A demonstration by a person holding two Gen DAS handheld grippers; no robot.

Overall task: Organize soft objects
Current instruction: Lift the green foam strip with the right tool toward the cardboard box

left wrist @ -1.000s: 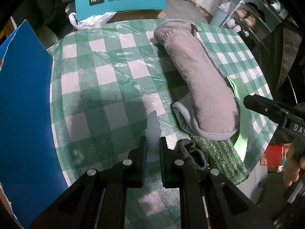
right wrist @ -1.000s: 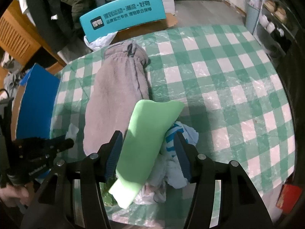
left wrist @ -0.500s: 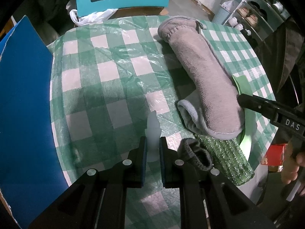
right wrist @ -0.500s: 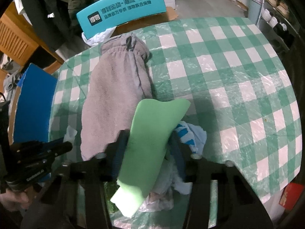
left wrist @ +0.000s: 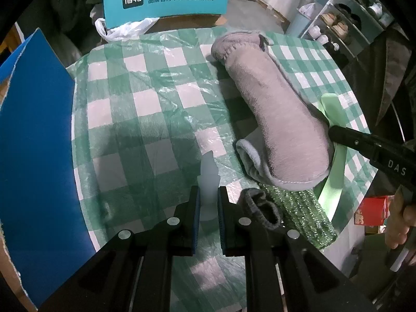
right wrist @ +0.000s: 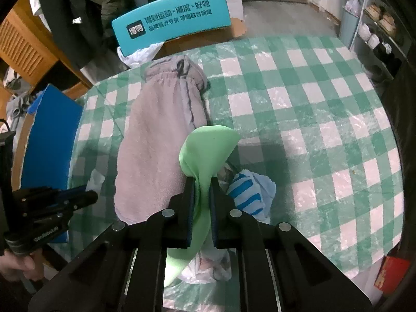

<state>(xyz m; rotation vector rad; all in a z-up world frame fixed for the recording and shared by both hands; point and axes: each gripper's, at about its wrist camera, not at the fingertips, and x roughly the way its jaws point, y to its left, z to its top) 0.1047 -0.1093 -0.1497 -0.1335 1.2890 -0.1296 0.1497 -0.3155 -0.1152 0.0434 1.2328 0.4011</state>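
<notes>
My left gripper (left wrist: 208,202) is shut on a thin white plastic scrap (left wrist: 208,174) and holds it just over the green checked tablecloth (left wrist: 145,104). My right gripper (right wrist: 202,189) is shut on a light green foam sheet (right wrist: 208,148), which buckles between the jaws; it also shows in the left wrist view (left wrist: 332,166). A long grey plush towel roll (right wrist: 158,135) lies left of the foam. A blue striped cloth in a bag (right wrist: 249,195) lies right of it. A dark sock (left wrist: 260,208) and a glittery green cloth (left wrist: 301,210) lie near the left gripper.
A blue board (left wrist: 33,143) stands along the table's left edge. A teal chair back with white lettering (right wrist: 171,20) and a white plastic bag (left wrist: 122,27) are behind the table. Shelves with shoes (right wrist: 377,20) stand at the far right.
My right gripper was open around the green foam sheet and has now closed on it, bending it. My left gripper stays shut on the white scrap and has barely moved.
</notes>
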